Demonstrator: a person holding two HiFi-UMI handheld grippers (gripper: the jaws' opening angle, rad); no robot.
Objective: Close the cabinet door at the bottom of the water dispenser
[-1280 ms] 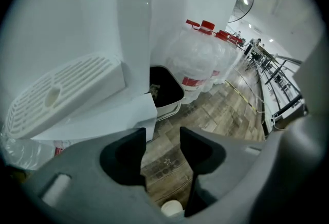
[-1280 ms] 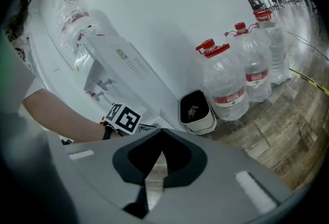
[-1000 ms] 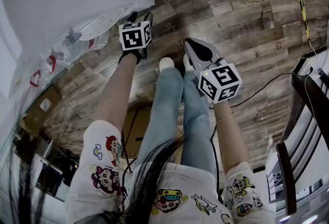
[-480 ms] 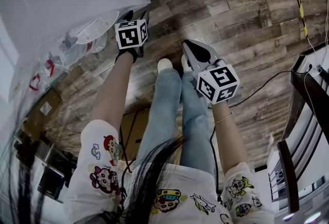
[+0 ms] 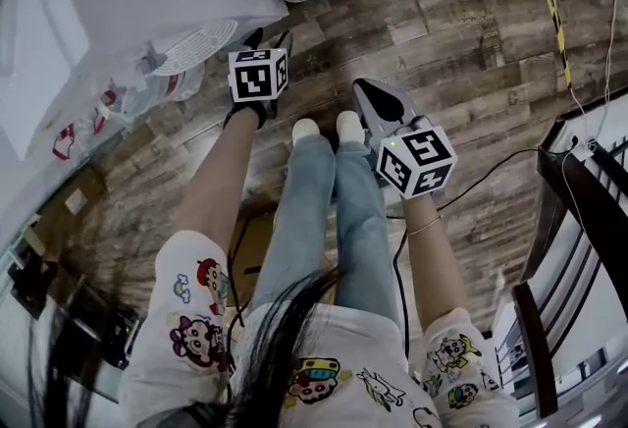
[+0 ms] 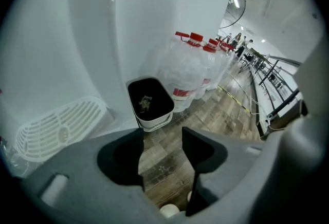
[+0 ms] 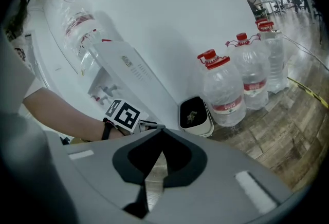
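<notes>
The left tool (image 6: 163, 135) has its jaws standing apart with nothing between them; only the wooden floor (image 5: 461, 43) shows through the gap. The right tool (image 7: 159, 135) has its jaws fully together and carries nothing. A closed, empty tool gives one blunt tip, which suits pushing a panel better than gripping it.

Both tools are held in front of the standing person, angled down toward the floor, one on each side of the person's shoes (image 5: 306, 129). Neither tool touches anything.

The water dispenser (image 7: 169, 22) is the large white body beyond the left tool. A flat white panel with a label, judged to be the cabinet door (image 7: 128, 71), lies along its lower part. In the right gripper view the panel appears to stand out at an angle from the body, but it cannot be told whether it is seated flush. The door is near the left tool and well apart from the right one.

A white slotted grille (image 5: 191, 48) lies at the dispenser's base. A black bin (image 6: 149, 102) stands on the floor just beside the dispenser, with red-capped water bottles (image 7: 223, 89) next to it. These narrow the approach on that side.
</notes>
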